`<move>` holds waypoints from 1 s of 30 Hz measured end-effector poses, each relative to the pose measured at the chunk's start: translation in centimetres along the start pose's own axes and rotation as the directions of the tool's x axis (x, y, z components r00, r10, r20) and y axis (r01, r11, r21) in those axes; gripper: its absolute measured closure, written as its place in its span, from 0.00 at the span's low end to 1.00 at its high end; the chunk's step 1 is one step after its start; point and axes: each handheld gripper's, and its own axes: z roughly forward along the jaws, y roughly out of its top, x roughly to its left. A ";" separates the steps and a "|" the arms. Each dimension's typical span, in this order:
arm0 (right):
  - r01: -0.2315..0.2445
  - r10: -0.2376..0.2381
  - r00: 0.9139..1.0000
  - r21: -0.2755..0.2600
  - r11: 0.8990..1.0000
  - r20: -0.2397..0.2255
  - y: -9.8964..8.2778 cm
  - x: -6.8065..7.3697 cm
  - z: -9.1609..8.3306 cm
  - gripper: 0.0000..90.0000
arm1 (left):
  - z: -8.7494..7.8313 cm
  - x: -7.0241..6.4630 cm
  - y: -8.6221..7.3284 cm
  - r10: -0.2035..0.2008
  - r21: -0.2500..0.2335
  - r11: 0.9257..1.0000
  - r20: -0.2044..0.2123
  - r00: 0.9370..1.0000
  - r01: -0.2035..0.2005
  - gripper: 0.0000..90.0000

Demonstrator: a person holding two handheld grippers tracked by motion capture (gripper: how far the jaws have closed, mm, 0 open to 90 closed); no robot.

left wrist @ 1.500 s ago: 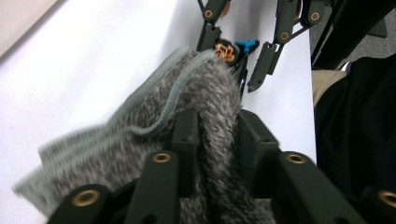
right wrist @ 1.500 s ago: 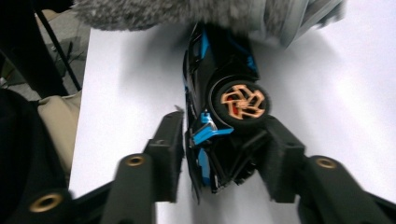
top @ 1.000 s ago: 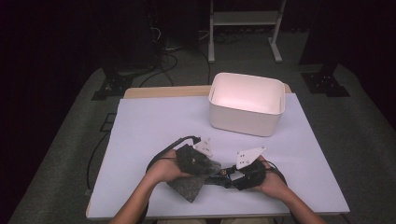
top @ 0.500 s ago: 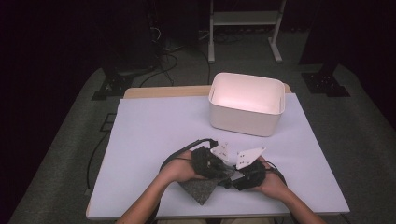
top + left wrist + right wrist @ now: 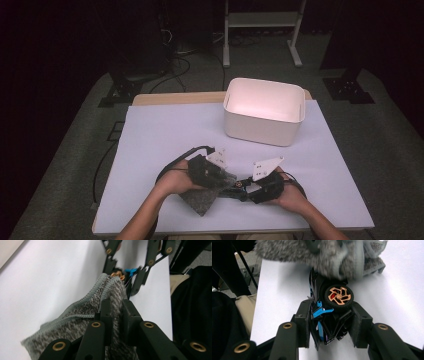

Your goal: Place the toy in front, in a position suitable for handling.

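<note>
A grey knitted cloth [image 5: 82, 320] is pinched in my left gripper [image 5: 116, 312], whose jaws are shut on a fold of it. In the high view the left gripper [image 5: 220, 177] sits near the table's front edge, and the cloth [image 5: 200, 202] drapes down to the sheet. My right gripper [image 5: 332, 322] is shut on a small black and blue toy car [image 5: 324, 320] with a copper-coloured wheel [image 5: 337, 295]. The cloth [image 5: 324, 255] lies over the car's far end. The two grippers meet tip to tip, the right gripper [image 5: 247, 192] holding the car [image 5: 239, 186] toward the cloth.
A white plastic bin [image 5: 264, 110] stands open at the back right of the white sheet [image 5: 165, 135] that covers the table. The person's forearms come in over the front edge. Dark floor, cables and a stand frame lie beyond the table.
The left gripper with the cloth slid right against the car, then back a little to the left. The right gripper and the car have kept still.
</note>
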 end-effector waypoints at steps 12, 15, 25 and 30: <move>-0.002 0.002 1.000 -0.004 1.000 0.005 -0.1 0.1 0.0 0.63 | 1.4 -0.2 1.8 0.041 -0.007 0.999 0.039 0.998 -0.041 0.90; 0.002 -0.002 1.000 -0.003 1.000 0.006 -0.1 0.1 0.0 0.63 | 0.7 0.1 0.7 0.008 -0.011 1.000 0.026 1.000 -0.007 0.90; 0.007 -0.007 1.000 -0.004 1.000 0.006 -0.1 0.1 0.1 0.63 | -3.0 1.0 -4.0 -0.101 -0.044 0.994 -0.017 0.995 0.100 0.88; 0.009 -0.009 1.000 -0.006 1.000 0.005 -0.1 0.0 0.1 0.63 | -4.3 1.1 -5.6 -0.132 -0.039 0.991 -0.050 0.990 0.130 0.89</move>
